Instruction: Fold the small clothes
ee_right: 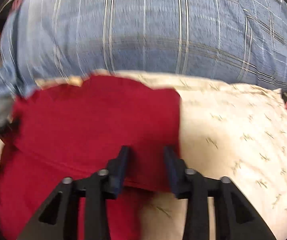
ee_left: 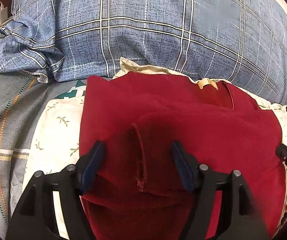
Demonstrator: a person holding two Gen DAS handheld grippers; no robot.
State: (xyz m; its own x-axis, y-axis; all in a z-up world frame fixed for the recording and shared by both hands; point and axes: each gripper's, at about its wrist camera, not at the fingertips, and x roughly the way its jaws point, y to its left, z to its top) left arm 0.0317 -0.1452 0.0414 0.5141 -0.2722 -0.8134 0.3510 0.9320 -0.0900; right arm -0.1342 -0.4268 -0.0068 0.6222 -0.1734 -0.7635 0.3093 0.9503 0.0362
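Between the spread fingers of the left gripper [ee_left: 138,150], a raised crease of the red garment [ee_left: 163,120] runs straight ahead along the pointing line; the pads stand apart from it, gripping nothing. From the right wrist, blurred, the right gripper [ee_right: 146,152] stands partly open over the garment's right edge, cloth between its fingers; whether they pinch it I cannot tell. Beyond that edge lies the cream pillow [ee_right: 243,130].
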